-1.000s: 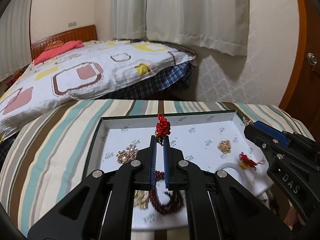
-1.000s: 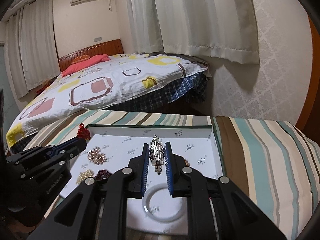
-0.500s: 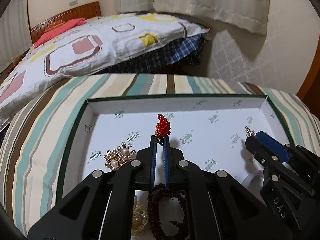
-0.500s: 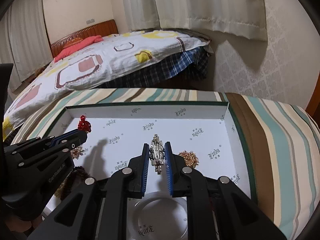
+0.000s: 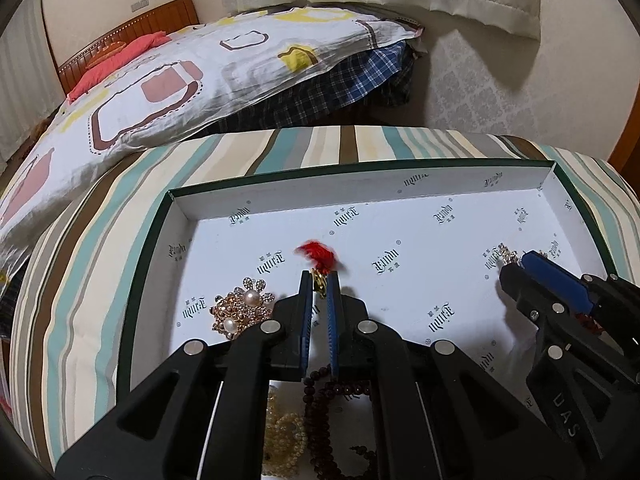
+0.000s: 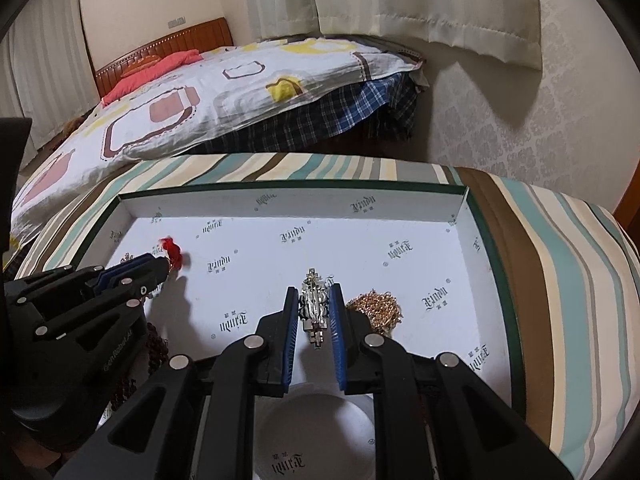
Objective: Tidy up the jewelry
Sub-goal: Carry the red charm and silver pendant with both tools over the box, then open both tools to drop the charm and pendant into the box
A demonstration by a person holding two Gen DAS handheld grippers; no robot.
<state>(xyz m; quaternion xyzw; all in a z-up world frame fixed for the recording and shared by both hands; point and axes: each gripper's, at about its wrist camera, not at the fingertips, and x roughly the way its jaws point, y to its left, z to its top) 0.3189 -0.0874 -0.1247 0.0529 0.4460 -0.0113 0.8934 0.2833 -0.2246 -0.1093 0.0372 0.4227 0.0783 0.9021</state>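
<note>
The striped bed (image 5: pixel 100 272) carries a shallow white box (image 6: pixel 492 280) whose printed logo repeats across the lining, too ornate to read. The left tool (image 5: pixel 320 284) is clamped on a red knot ornament (image 5: pixel 318 254), blurred, just above the box floor. The right tool (image 6: pixel 315 304) is clamped on a silver brooch (image 6: pixel 315 308). Only the left view shows the pearl brooch (image 5: pixel 240 312); dark beads (image 5: pixel 340 390) are half hidden. A white bangle (image 6: pixel 316 436) appears only on the right, partly covered.
</note>
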